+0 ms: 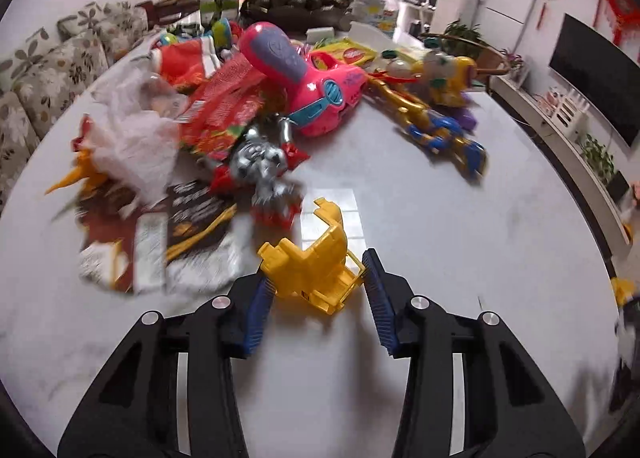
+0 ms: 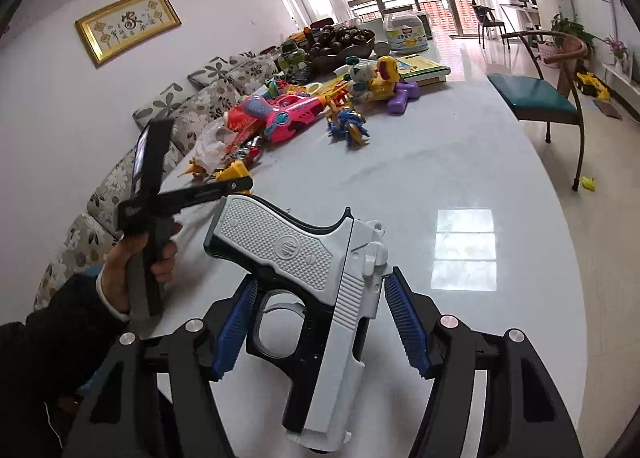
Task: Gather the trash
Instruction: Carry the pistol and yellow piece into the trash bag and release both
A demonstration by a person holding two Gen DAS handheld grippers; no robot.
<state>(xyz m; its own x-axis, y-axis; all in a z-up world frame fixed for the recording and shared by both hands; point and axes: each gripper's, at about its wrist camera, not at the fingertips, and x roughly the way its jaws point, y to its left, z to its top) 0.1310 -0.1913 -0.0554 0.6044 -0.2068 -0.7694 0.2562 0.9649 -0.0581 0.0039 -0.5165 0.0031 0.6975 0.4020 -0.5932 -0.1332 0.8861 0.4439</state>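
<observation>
Left hand-held gripper [image 1: 316, 290] sits low over the desk [image 1: 460, 258], jaws fairly wide, straddling a yellow toy piece [image 1: 310, 270]. Left pad looks to be touching it, right pad just off it, so no firm grip that I can confirm.

Right hand-held gripper [image 2: 320, 322] has the white-and-black toy pistol [image 2: 320, 290] between its blue pads, pistol up off the desk, barrel pointing down toward the camera. Looks gripped, w/ the jaws spread wide round the body.

Further out, the pile: crumpled white plastic bag [image 1: 132, 137], red foil wrappers [image 1: 228, 105], a dark printed packet [image 1: 196, 213] lying flat beside the silver-and-red robot toy [image 1: 264, 169]. Behind that, pink toy blaster [image 1: 304, 89], gold-and-blue robot figure [image 1: 436, 125], and more toys toward the window.

Progress, my read: early. Wrappers, bag and packet all lie on the desk, no bin or trash bag in either view. Both grippers are on toys, not trash, so prob. clearing or sorting first. Nearly all collecting left to do.

Writing: round emblem on the pistol grip, not legible. Packet has pale print, too blurred to read. Framed calligraphy [image 2: 128, 23] on the wall, chars too small.
</observation>
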